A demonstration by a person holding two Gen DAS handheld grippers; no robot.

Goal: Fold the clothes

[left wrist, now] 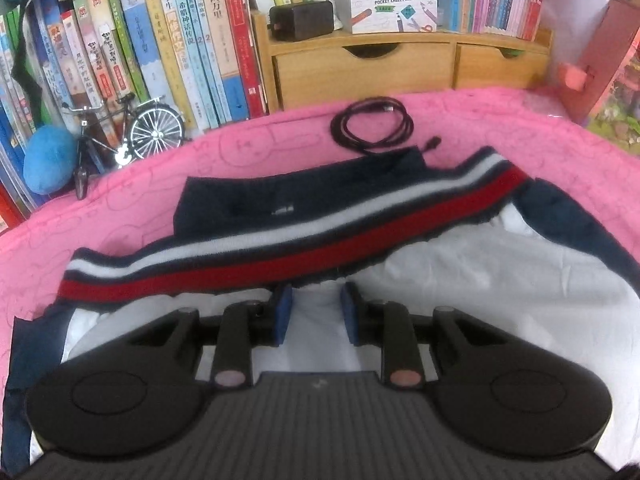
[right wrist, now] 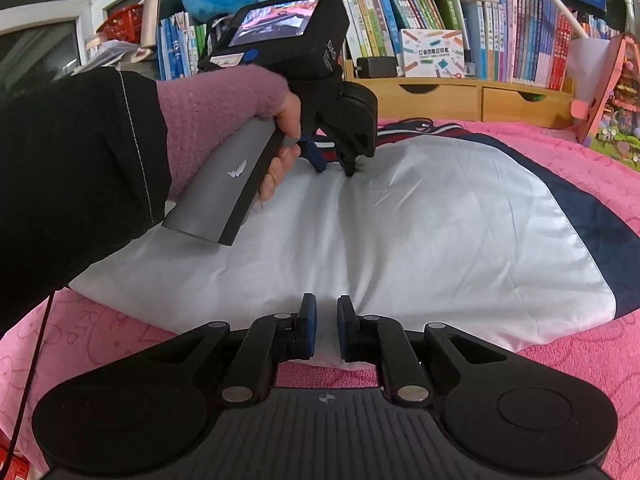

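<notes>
A navy jacket with a white lining (right wrist: pixel 400 220) lies spread on a pink blanket (right wrist: pixel 580 168). Its red, white and navy ribbed band (left wrist: pixel 280 248) runs across just beyond my left gripper (left wrist: pixel 317 312). The left pads stand a little apart, pinching a thick gather of white lining (left wrist: pixel 480 280). In the right wrist view, a hand in a mauve cuff holds the left gripper (right wrist: pixel 334 166) tip-down on the far part of the lining, and creases radiate from it. My right gripper (right wrist: pixel 326 322) is shut on the lining's near edge.
A coiled dark cable (left wrist: pixel 376 128) lies on the blanket behind the jacket. Further back stand a wooden drawer unit (left wrist: pixel 400 68), rows of books, a model bicycle (left wrist: pixel 128 132) and a blue plush toy (left wrist: pixel 48 160). A pink gift bag (right wrist: pixel 612 92) stands at the right.
</notes>
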